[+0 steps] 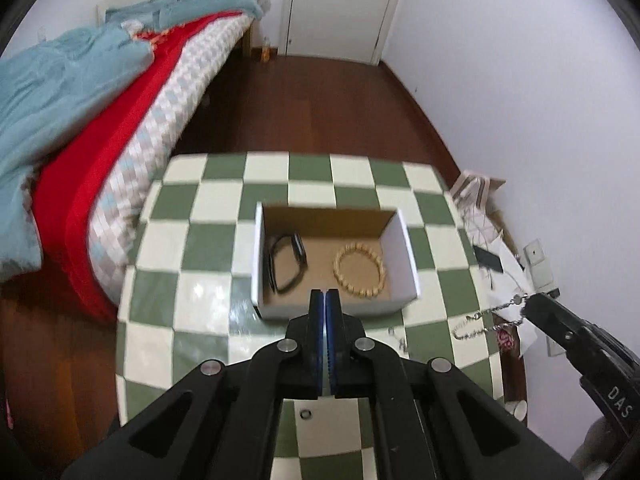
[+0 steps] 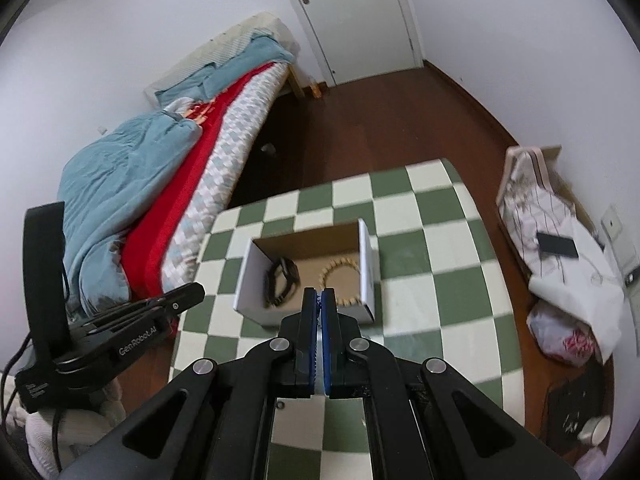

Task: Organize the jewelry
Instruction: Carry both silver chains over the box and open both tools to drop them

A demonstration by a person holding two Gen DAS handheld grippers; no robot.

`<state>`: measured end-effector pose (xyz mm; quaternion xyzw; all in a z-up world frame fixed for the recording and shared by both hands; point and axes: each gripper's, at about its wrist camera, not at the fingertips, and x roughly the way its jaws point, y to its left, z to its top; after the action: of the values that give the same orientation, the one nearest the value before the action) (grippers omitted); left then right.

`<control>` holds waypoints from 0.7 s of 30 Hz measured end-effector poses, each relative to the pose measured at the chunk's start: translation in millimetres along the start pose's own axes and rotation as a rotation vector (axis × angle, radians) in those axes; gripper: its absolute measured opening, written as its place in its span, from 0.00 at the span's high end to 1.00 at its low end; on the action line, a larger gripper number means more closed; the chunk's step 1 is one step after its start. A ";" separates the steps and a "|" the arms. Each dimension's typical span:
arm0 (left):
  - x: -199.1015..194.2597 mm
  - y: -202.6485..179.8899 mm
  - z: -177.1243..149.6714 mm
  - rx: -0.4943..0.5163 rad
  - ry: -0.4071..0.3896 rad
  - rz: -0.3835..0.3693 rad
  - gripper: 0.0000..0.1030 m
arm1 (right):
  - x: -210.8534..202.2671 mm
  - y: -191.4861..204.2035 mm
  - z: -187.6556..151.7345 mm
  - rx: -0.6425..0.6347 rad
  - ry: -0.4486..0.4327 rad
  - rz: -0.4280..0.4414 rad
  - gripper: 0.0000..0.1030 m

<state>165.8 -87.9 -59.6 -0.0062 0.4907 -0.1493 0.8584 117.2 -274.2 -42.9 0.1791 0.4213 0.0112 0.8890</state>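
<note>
Chain held above checked table, R side.
R gripper [image 1: 528, 306] clamped on silver chain [image 1: 486, 322]; L gripper [image 1: 325, 300] closed, empty. Bead bracelet [image 1: 359, 271] & black band [image 1: 286, 262] in box [image 1: 336, 306].

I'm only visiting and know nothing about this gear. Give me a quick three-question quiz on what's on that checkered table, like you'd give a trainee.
1. True or false: the cardboard box holds a beaded bracelet and a black band.
2. Which one grips the silver chain? A: left tool. B: right tool.
3. Fill in: the small ring lies outside the box, on the ____.
Key: 1 true; 2 B; 3 table.
</note>
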 end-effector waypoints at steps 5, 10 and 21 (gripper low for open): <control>26.1 11.6 -6.2 -0.009 0.075 -0.050 0.83 | 13.2 6.1 4.4 -0.009 0.012 -0.003 0.98; 80.5 18.8 -48.0 0.044 0.174 0.033 0.42 | 40.4 -3.9 -12.3 0.018 0.069 -0.013 0.98; 143.3 -6.5 -89.4 0.229 0.225 0.157 0.99 | 66.2 -41.4 -49.0 0.078 0.151 -0.065 1.00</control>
<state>156.6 -119.6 -225.4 0.1467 0.5623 -0.1368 0.8023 117.6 -286.4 -134.2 0.1987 0.4929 -0.0205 0.8468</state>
